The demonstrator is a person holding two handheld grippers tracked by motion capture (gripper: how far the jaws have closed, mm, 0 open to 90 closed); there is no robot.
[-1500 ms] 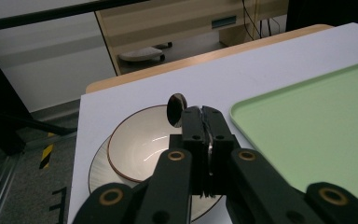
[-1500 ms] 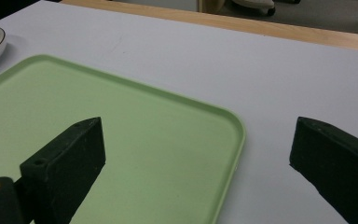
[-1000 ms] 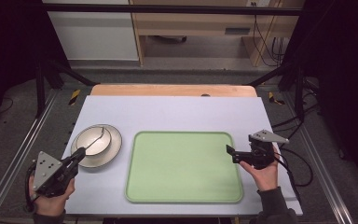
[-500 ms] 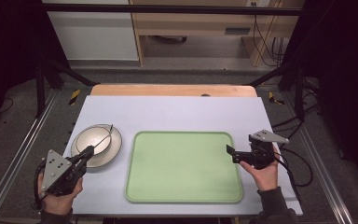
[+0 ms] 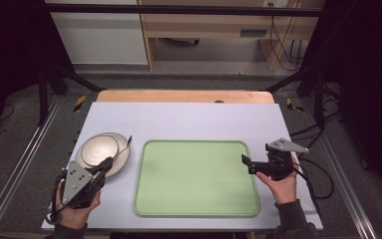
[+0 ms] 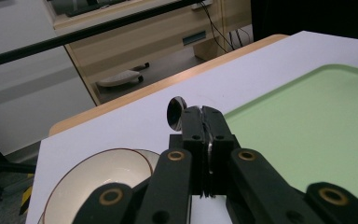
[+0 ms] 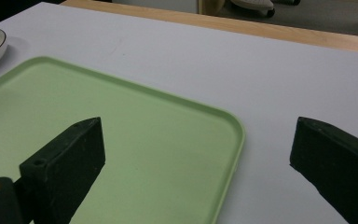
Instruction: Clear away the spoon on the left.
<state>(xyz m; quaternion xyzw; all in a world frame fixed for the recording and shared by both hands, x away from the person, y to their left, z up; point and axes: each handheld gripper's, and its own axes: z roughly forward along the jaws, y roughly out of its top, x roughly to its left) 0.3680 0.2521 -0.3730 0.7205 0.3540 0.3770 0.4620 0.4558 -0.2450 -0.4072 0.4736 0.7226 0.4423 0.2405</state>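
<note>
**Left claw clamped on a spoon beside the bowl; right claw wide open at the tray edge**

Left gripper (image 5: 105, 165) sits at the near left of the table, its jaws pressed together on the thin handle of a spoon (image 6: 175, 112), whose shiny bowl sticks out past the jaw tips and tilts up. From above, the spoon (image 5: 123, 148) runs slantwise from the jaw tips across the near right rim of the plate. The left hand (image 5: 74, 209) comes in from the bottom edge, wrapped around the gripper body from below, the grey plate on top facing up, the jaws aimed forward and to the right.

Across the table, the right gripper (image 5: 245, 162) is held by the right hand (image 5: 282, 185) at the right edge of the green tray (image 5: 195, 200), pointing left over its rim. Its jaws stand wide apart with nothing between them; bare tray (image 7: 121, 140) and white table (image 7: 270, 84) show in the gap.

Between the two grippers lies the tray, flat. Just left of it a white bowl (image 5: 97, 149) rests on a plate (image 5: 121, 162) near the left gripper's tips.
</note>
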